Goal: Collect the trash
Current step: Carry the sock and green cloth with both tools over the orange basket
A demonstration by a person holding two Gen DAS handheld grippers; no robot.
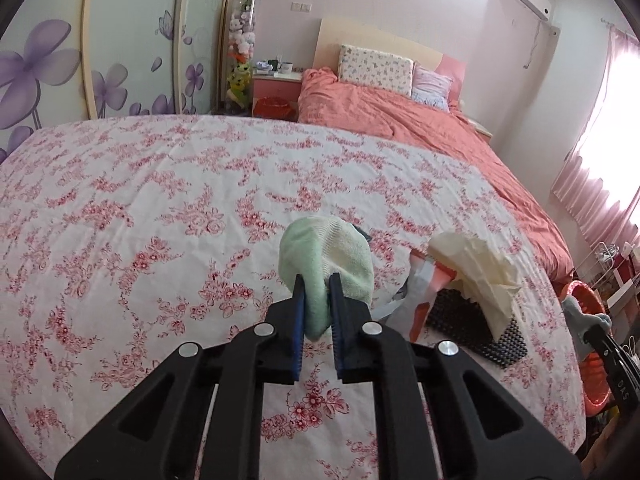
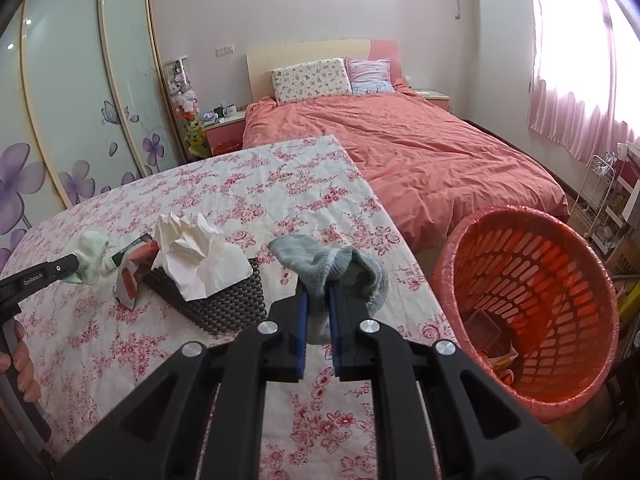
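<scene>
Holding a soft green sock [image 1: 326, 258] in our left gripper [image 1: 317, 286] and a floppy grey sock [image 2: 332, 266] in our right gripper [image 2: 318, 292] above the worktop [image 2: 224, 184], we pinch each light sock mid-fold, near the orange basket [image 2: 532, 288].

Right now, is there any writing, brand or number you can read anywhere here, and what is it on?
"DAS": white letters, partly cut off, on the right gripper's black body.
A small white brand mark on the left gripper's arm: too blurred to read.
Print on the torn wrapper beside the black woven mat: too small to read.
Packets inside the red basket: unreadable.
</scene>
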